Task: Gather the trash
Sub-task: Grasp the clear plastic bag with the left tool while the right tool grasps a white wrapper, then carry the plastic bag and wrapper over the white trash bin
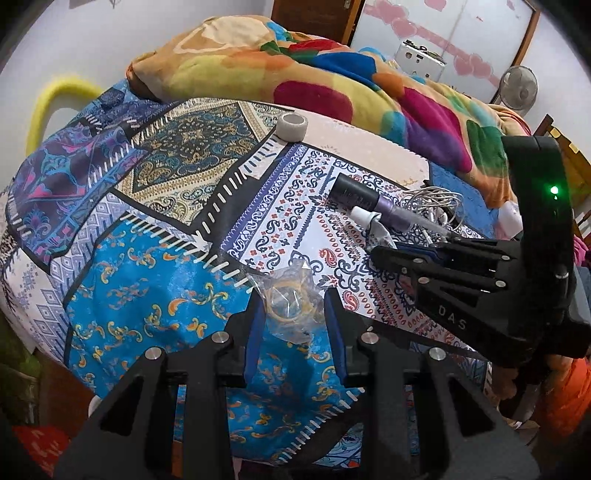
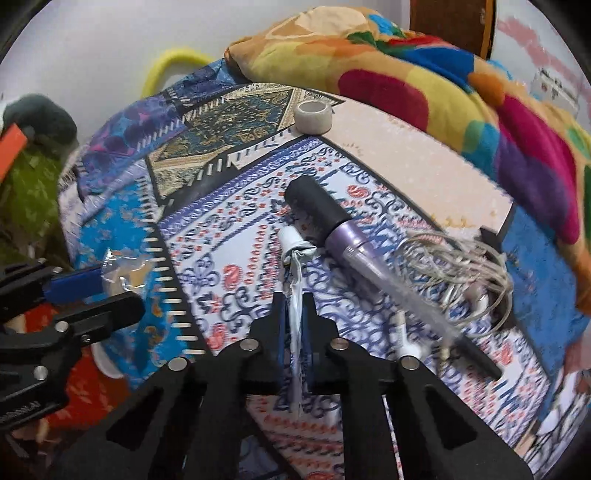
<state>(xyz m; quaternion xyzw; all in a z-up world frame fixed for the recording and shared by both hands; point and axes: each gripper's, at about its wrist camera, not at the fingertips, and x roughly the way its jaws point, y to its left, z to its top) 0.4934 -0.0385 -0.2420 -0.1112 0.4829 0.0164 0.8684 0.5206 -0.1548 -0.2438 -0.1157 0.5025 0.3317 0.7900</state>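
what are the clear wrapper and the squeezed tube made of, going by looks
Clear wrapper: thin transparent plastic film, glossy; it crinkles, glints, and the bedspread pattern shows through it. Squeezed tube: likely soft metal or foil laminate, silvery-white and matte; it is flattened with sharp creases that stay put. Its white cap looks like hard plastic.

White wall (image 1: 44,44); wooden door (image 1: 314,14); patchwork-sheeted bed (image 1: 155,295); colourful blanket (image 1: 314,74).

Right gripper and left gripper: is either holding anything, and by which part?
The right gripper is shut on the squeezed tube, gripping its flattened tail end. The left gripper holds the crumpled clear plastic wrapper by its sides.
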